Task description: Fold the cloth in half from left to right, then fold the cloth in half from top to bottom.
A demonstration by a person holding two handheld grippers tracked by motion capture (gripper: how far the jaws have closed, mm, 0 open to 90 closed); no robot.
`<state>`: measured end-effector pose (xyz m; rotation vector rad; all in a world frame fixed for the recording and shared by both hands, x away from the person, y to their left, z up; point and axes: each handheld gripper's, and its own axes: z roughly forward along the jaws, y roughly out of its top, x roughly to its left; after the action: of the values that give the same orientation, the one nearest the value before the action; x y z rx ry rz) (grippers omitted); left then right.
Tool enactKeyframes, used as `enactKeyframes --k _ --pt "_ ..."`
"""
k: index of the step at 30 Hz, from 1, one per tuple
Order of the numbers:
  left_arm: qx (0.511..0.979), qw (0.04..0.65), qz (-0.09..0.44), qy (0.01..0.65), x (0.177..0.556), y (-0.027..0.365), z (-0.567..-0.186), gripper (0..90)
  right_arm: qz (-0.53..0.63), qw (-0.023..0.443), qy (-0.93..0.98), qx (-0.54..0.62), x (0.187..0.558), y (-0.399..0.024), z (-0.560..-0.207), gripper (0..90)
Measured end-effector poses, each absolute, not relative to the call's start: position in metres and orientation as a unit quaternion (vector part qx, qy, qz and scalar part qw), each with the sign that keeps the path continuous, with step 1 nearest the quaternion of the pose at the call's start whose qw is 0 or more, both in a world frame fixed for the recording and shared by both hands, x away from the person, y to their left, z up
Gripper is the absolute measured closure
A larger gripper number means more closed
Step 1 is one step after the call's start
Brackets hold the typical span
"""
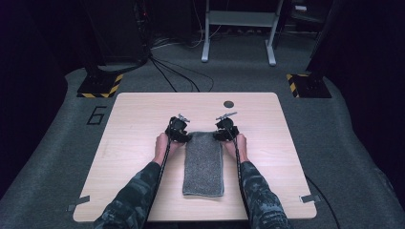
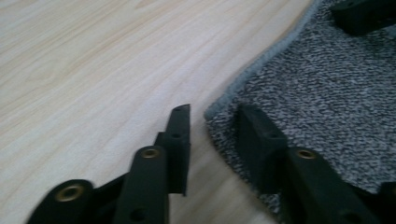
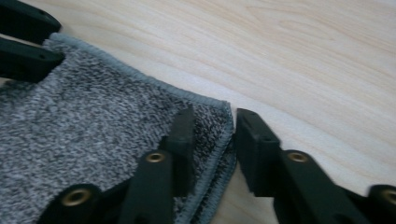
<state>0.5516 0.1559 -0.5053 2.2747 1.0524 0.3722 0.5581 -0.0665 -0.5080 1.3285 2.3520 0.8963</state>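
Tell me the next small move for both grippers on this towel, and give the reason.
Probably finish closing both before lifting. The left gripper and the right gripper each straddle a far corner of the folded grey towel, one jaw on the cloth, one on the table. A gap remains at each corner, so neither grip looks firm yet.

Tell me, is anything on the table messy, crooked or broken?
Nothing stands out. The grey towel lies folded flat and straight on the wooden table, with no spills or tears to see. The left tool and right tool each straddle a far corner of the towel.
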Motion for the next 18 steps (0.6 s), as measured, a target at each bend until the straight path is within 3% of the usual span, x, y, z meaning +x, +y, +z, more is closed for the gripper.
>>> enactKeyframes --k 4,6,18 --pt "0.862 0.296 0.137 0.388 0.550 0.151 -0.504 82.2 0.320 0.136 0.819 0.457 0.558 -0.066 -0.508 82.6" --pt "0.862 0.297 0.137 0.388 0.550 0.151 -0.504 85.0 0.321 0.135 0.819 0.456 0.558 -0.066 -0.508 83.4" --pt "0.843 0.330 0.153 0.396 0.548 0.158 -0.492 87.2 0.346 0.147 0.807 0.455 0.555 -0.069 -0.498 85.9"
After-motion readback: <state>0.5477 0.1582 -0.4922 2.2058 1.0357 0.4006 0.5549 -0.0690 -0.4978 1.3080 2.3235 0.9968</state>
